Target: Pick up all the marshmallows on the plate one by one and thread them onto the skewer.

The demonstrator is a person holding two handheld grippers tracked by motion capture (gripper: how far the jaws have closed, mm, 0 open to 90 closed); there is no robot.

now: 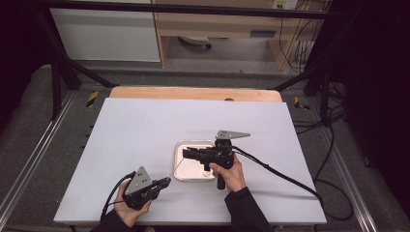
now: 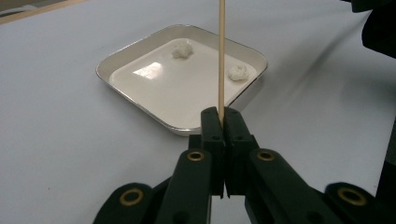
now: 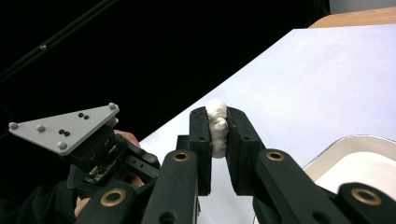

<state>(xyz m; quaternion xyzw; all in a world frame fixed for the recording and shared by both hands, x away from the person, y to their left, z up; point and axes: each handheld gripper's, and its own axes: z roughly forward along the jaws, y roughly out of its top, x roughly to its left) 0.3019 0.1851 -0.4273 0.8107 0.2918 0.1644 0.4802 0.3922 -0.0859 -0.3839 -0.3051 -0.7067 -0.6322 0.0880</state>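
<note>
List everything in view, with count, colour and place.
skewer: one, pale wood, clamped upright in the left gripper.
white lumps: two in the tray; a third, the held lump, pinched in the right gripper.
tray: one, silver rim, white inside, mid-table.
table cover: one, white, over a wooden top.
left gripper: black, near the front edge, left of the tray.
right gripper: black, above the tray.
</note>
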